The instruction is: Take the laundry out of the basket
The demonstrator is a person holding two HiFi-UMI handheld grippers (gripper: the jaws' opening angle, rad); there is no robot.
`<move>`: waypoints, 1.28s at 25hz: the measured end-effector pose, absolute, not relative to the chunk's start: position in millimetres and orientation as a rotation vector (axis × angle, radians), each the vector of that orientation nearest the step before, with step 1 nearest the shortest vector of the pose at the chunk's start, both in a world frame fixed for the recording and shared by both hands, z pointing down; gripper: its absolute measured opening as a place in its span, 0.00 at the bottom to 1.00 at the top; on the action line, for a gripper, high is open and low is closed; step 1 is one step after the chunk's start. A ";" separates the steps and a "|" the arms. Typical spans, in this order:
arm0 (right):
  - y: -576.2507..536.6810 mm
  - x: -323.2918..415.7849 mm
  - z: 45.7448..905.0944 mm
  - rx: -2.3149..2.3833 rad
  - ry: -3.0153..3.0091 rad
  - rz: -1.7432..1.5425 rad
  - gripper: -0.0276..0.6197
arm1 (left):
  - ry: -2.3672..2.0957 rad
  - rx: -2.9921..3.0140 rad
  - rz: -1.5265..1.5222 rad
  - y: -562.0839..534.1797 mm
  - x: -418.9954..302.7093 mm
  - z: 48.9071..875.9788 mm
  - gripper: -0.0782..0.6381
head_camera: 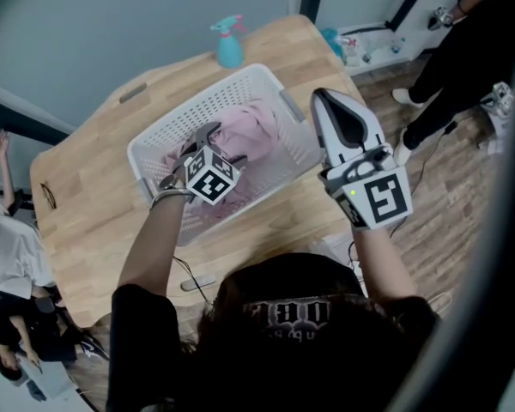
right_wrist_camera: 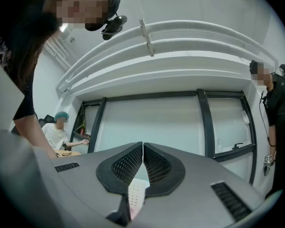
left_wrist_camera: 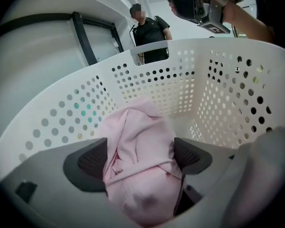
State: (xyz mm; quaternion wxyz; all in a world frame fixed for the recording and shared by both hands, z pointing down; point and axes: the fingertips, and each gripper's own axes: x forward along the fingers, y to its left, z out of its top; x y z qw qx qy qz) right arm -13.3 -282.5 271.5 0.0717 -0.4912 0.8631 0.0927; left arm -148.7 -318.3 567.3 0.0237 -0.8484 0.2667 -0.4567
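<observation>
A white perforated laundry basket (head_camera: 159, 140) stands on the wooden table (head_camera: 90, 204), with pink laundry (head_camera: 253, 131) bunched inside. My left gripper (head_camera: 202, 140) reaches down into the basket. In the left gripper view its jaws (left_wrist_camera: 140, 151) stand wide apart, and a fold of the pink cloth (left_wrist_camera: 137, 175) fills the gap between the dark pads (left_wrist_camera: 92, 160) without being squeezed. The basket wall (left_wrist_camera: 180, 89) curves around behind. My right gripper (head_camera: 330, 101) is held up over the basket's right rim, pointing away from it. Its jaws (right_wrist_camera: 142, 148) are shut with nothing between them.
A blue spray bottle (head_camera: 229, 45) stands at the table's far edge behind the basket. A person in black (head_camera: 463, 58) stands on the wood floor to the right. Another person (head_camera: 9, 256) sits at the left. A cable trails off the table's near edge.
</observation>
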 end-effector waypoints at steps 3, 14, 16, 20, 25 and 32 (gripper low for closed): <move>-286.0 -13.8 275.5 -1.481 2.610 0.282 0.09 | 0.818 -2.603 -1.423 -320.2 -145.7 576.6 0.72; -289.4 -10.8 281.9 -1.476 2.601 0.246 0.09 | 0.694 -2.778 -1.738 -320.7 -139.1 615.3 0.75; -289.6 -8.8 283.3 -1.483 2.598 0.242 0.09 | 0.698 -2.762 -1.766 -325.5 -136.7 612.6 0.74; -288.1 -6.8 285.7 -1.481 2.602 0.233 0.09 | 0.711 -2.729 -1.836 -324.3 -137.8 619.9 0.60; -282.7 -3.3 288.3 -1.494 2.601 0.233 0.09 | 0.719 -2.691 -1.798 -326.8 -134.8 615.1 0.44; -274.2 0.0 288.3 -1.510 2.600 0.251 0.09 | 0.691 -2.698 -1.769 -325.4 -135.7 606.6 0.37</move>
